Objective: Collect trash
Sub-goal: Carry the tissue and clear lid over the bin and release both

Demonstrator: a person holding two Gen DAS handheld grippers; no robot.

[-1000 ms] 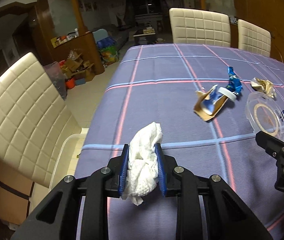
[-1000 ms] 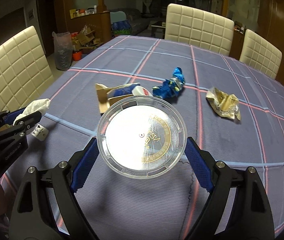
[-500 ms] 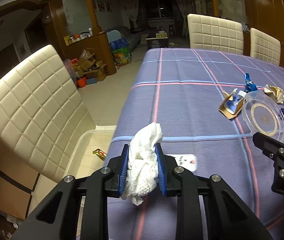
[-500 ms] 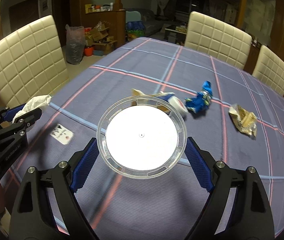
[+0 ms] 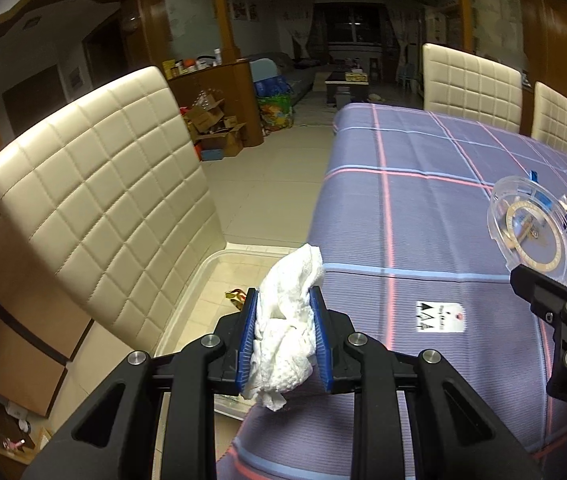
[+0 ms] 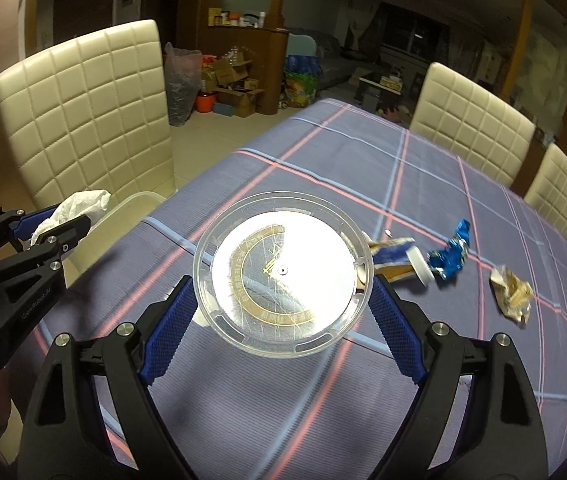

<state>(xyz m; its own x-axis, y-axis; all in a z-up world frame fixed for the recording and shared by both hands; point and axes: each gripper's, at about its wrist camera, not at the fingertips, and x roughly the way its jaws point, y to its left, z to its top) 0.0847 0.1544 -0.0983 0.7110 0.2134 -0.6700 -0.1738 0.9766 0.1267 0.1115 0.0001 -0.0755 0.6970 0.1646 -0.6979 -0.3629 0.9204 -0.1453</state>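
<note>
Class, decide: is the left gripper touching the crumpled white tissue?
Touching. The left wrist view shows the left gripper with both blue pads pressed against the sides of the crumpled white tissue.

Dim, warm indoor light; strong white glare bounces off the clear plastic lid [image 6: 283,276]. Fisheye bends the edges into dark corners, and the chairs [image 6: 87,116] smear slightly.

- This is a home, in the room where people eat
- A big table [image 6: 423,184] has a purple cloth with pink and blue lines
- Soft cream chairs [image 5: 103,196] stand around it
- Far back there is a sofa [image 5: 283,74], a low table [image 5: 345,80] and a dark window [image 5: 349,28]
- Cardboard boxes [image 6: 235,80] sit on the tile floor
</note>
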